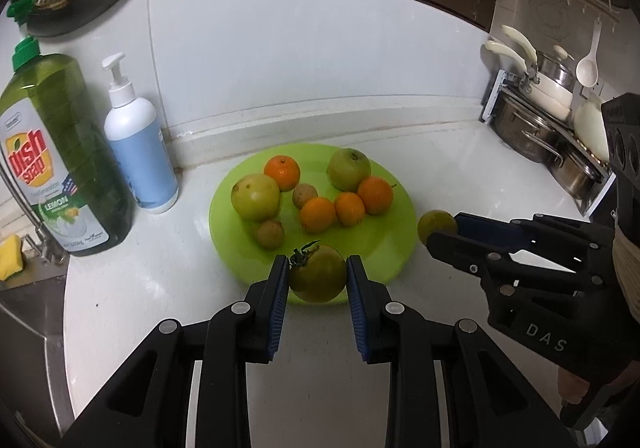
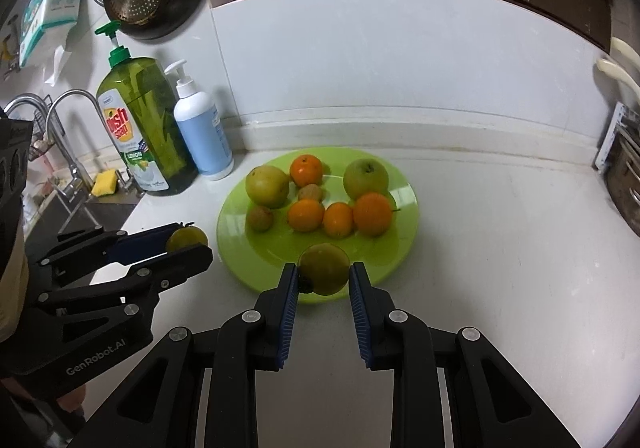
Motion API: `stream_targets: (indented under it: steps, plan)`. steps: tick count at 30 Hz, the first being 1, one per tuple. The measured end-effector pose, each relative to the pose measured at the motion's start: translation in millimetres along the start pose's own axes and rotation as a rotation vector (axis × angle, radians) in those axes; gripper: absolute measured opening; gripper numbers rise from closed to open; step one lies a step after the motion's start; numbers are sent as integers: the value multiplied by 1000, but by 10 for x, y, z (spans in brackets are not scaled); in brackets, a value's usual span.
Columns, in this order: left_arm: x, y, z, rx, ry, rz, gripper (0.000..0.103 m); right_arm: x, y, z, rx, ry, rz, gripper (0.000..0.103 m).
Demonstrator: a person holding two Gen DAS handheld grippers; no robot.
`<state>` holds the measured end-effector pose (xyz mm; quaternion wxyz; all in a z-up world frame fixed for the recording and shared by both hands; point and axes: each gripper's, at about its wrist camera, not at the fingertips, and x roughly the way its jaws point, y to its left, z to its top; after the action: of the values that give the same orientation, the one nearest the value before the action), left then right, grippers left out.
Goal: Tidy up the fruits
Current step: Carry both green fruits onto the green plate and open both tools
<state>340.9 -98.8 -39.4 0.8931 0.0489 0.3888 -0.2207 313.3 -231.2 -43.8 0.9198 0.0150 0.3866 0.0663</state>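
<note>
A lime-green plate (image 1: 360,260) (image 2: 404,244) sits on the white counter and holds two green apples, several oranges (image 1: 282,172) (image 2: 306,169) and two small brown fruits. My left gripper (image 1: 318,276) is shut on a green tomato (image 1: 318,274) with a stem, held over the plate's near edge; it also shows in the right wrist view (image 2: 187,241). My right gripper (image 2: 323,274) is shut on a second green tomato (image 2: 324,268), also at the plate's near edge, and it shows at the plate's right side in the left wrist view (image 1: 437,226).
A green dish-soap bottle (image 1: 60,160) (image 2: 140,132) and a white pump bottle (image 1: 138,156) (image 2: 202,132) stand left of the plate. A sink with a tap (image 2: 68,136) and a yellow sponge (image 2: 105,182) is further left. Steel pots (image 1: 532,128) stand at the right.
</note>
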Motion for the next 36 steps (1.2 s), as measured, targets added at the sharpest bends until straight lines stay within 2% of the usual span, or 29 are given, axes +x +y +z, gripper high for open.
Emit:
stream_targets:
  steps: [12, 28, 36]
  plan:
    - [294, 34, 137, -9, 31, 4, 29, 275, -87, 123, -29, 24, 3, 27]
    - [756, 76, 116, -25, 111, -3, 29, 623, -203, 150, -15, 77, 8, 26]
    - [641, 89, 124, -33, 85, 15, 46, 608, -213, 123, 1, 86, 12, 26]
